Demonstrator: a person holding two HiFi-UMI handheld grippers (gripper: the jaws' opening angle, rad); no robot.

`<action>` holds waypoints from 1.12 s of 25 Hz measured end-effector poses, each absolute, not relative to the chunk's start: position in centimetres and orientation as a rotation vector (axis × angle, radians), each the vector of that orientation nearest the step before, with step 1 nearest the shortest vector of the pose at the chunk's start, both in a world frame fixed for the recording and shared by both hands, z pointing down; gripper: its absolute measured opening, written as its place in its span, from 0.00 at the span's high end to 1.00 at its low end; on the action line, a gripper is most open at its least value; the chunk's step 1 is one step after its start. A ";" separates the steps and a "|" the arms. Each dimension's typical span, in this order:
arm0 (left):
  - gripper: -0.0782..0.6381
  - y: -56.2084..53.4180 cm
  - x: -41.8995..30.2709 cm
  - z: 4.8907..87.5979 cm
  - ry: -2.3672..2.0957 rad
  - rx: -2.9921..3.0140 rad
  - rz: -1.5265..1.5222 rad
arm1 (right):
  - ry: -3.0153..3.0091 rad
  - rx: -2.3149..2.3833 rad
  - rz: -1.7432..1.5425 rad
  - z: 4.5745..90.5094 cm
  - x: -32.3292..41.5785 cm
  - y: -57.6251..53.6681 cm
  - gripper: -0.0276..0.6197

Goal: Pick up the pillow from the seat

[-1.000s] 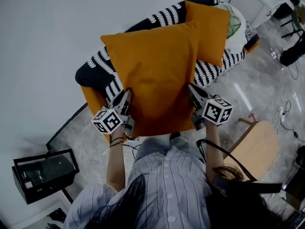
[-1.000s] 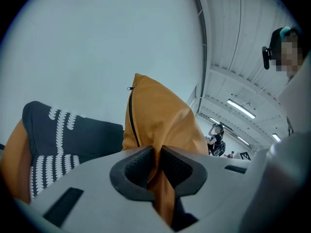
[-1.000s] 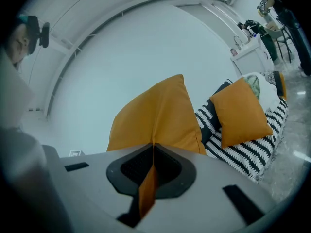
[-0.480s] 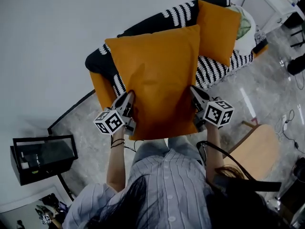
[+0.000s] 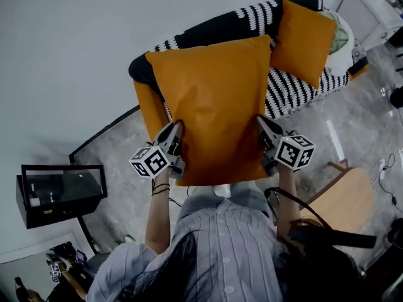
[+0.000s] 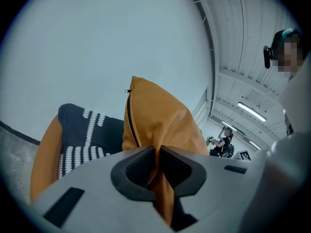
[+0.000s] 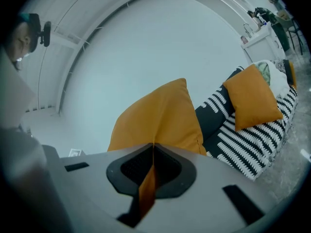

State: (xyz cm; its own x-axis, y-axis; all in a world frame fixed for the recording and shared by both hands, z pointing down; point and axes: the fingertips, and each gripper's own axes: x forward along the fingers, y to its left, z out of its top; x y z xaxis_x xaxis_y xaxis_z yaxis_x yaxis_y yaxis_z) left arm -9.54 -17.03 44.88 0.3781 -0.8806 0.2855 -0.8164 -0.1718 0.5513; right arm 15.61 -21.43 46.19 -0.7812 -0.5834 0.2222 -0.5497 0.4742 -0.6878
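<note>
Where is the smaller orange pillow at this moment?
The smaller orange pillow is at the head view's upper right, on the striped blanket, just right of the large orange pillow that the left gripper and right gripper hold.

My left tool point(image 5: 175, 131) clamped on the pillow's point(image 5: 214, 112) near-left edge, my right tool point(image 5: 261, 123) on its near-right edge, seat point(image 5: 146, 106) behind the pillow, second pillow point(image 5: 305, 39) far right on the seat, box point(image 5: 60, 190) on the floor near left, chair point(image 5: 340, 197) near right.
</note>
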 end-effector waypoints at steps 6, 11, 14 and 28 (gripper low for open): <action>0.82 -14.1 -14.1 44.3 -1.465 2.012 -0.150 | 2.679 -1.019 -1.208 45.7 11.0 -18.8 0.92; 0.83 -11.6 -18.4 43.9 -1.440 2.034 -0.179 | 2.650 -1.051 -1.210 45.0 6.9 -15.8 0.92; 0.83 -10.4 -20.8 43.6 -1.422 2.053 -0.190 | 2.645 -1.091 -1.190 44.6 4.6 -14.1 0.92; 0.83 -6.7 -27.8 43.8 -1.202 2.149 -0.174 | 2.499 -1.342 -1.141 43.8 -2.0 -5.9 0.92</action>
State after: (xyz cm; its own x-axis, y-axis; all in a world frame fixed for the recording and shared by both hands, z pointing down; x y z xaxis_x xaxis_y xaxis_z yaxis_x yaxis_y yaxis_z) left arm -27.75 -6.69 43.85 0.5684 -0.7995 0.1941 -0.7115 -0.3593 0.6039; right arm -1.97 -5.87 43.80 -0.6119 -0.7476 0.2583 -0.6850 0.3376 -0.6456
